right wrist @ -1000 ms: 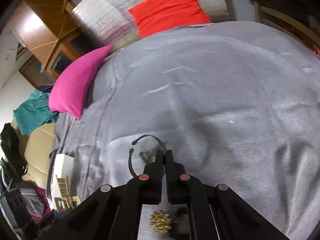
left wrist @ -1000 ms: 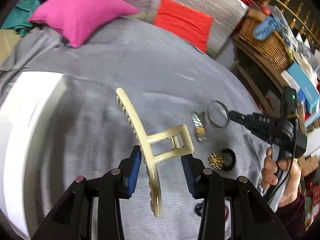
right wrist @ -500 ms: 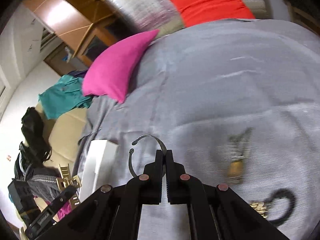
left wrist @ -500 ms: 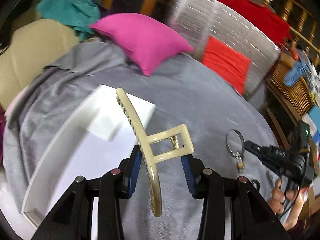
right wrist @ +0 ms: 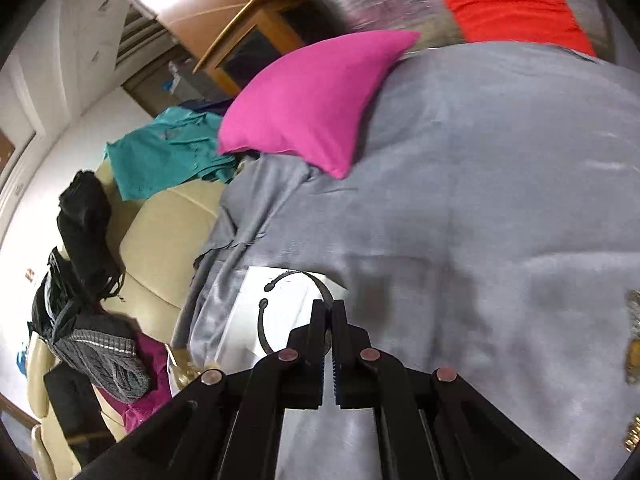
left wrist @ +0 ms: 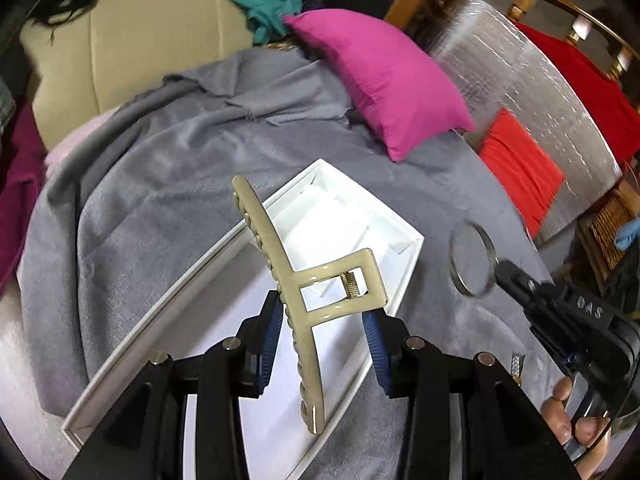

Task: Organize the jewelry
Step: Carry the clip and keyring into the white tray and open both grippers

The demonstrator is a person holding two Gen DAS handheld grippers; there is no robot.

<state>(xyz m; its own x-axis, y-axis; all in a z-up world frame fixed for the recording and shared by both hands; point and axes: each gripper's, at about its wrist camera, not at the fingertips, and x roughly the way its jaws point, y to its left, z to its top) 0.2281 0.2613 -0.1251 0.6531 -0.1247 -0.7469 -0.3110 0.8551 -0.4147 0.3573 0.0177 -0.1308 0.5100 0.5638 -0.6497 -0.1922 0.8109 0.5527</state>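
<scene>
Hair claw clip (left wrist: pixel 304 300), beige, sits clamped in your left gripper (left wrist: pixel 324 328): blue pads squeeze its hinge end w/ the spring just ahead of the right pad, teeth bar running fwd and back past the fingers. That hold keeps the long bar free to lower flat, I'd say. Directly under and ahead of the left gripper lies the white organizer tray (left wrist: pixel 208 264) w/ dividers, on the grey blanket (left wrist: pixel 140 200), so you look staged for a drop into a compartment.

Right gripper (right wrist: pixel 331 320) is clenched tight on a thin open bangle (right wrist: pixel 280 304), pinched by one edge so the loop stands out ahead-left of the tips; in the left wrist view it hangs right of the tray, over the blanket. Tray corner shows just beyond those tips. Other pieces, gold-ish, lie far right of that gripper; too blurred to name. Pink pillow (left wrist: pixel 380 80) sits well beyond the tray.
</scene>
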